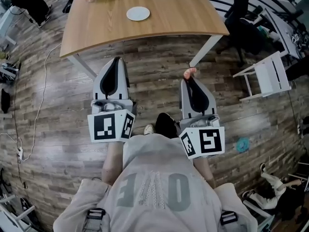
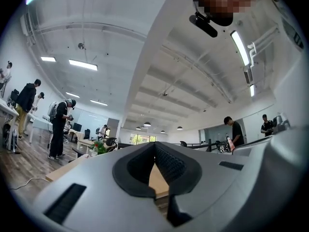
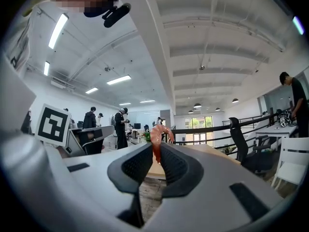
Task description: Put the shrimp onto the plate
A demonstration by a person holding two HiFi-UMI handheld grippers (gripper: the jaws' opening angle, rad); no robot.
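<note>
Jaws of right gripper clamped on the shrimp, held above the floor, short of the surface. Left gripper jaws closed, empty. Plate on surface, well apart.

Lower part of shrimp hidden, probably pinched, within right hand-held gripper.

- shrimp: orange-pink.
- plate: plain white.
- table: light wood-grain top, white legs.
- left gripper, right gripper: light grey shells, black ribbed pads.
- marker cubes: black-and-white square patterns.
- floor: grey-brown planks.
</note>
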